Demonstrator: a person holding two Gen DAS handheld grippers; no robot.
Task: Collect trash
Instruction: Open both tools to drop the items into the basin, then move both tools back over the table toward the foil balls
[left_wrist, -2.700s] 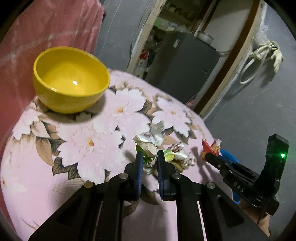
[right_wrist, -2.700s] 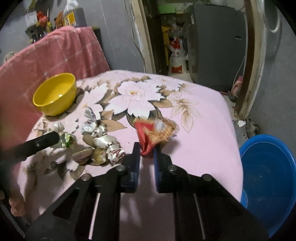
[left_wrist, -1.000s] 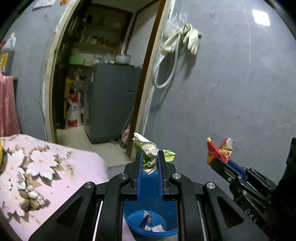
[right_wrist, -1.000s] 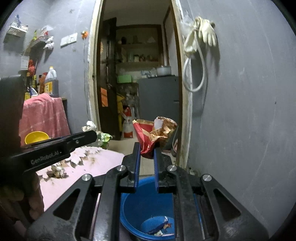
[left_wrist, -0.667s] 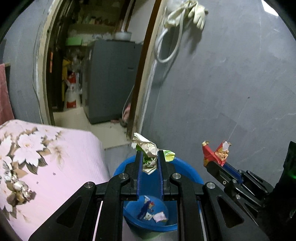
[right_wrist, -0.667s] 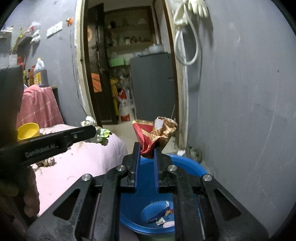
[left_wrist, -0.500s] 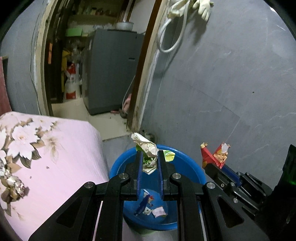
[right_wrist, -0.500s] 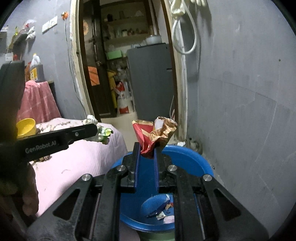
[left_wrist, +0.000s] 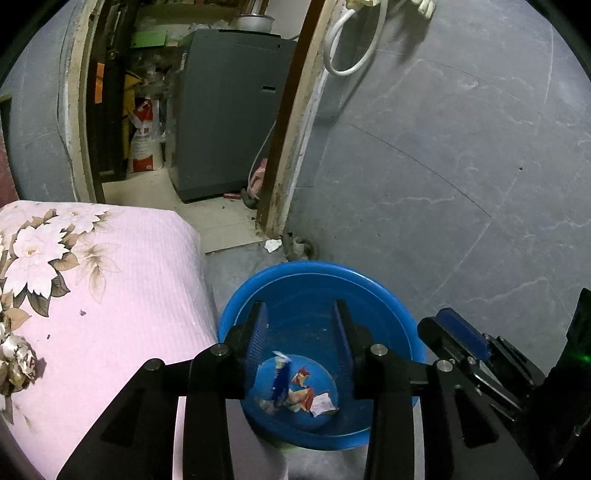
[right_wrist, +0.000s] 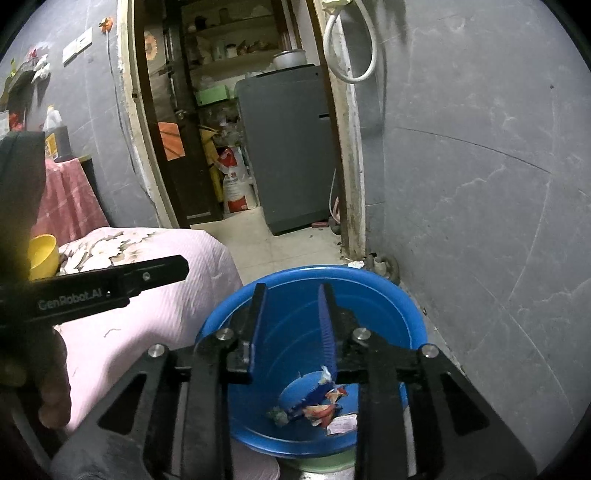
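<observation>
While both grippers hang over the blue basin (left_wrist: 321, 280), the trash sits as a small heap of crumpled wrappers (left_wrist: 295, 391) at its bottom; the left gripper (left_wrist: 300, 332) and the right gripper (right_wrist: 290, 314) have just been opening, and nothing is between the jaws of either. More crumpled wrappers (left_wrist: 16, 363) lie on the pink floral bedcover (left_wrist: 110, 295), well apart from the basin, so the collecting is likely unfinished. The risks, as I judge them: a swing back toward the bed could clip the basin's rim and tip it, since it seems to rest on a green thing below; the two grippers work close together and could knock one another; light wrappers may cling to the ridged pads or flutter out past the rim. Outward: the bed's edge stands just beside the basin; a yellow bowl (right_wrist: 42, 254) sits farther back on it; a grey wall (left_wrist: 461, 155) rises behind; an open doorway (right_wrist: 236, 122) shows a grey appliance (left_wrist: 229, 110), shelves and a sack; a white hose loop (left_wrist: 351, 44) hangs by the frame.
</observation>
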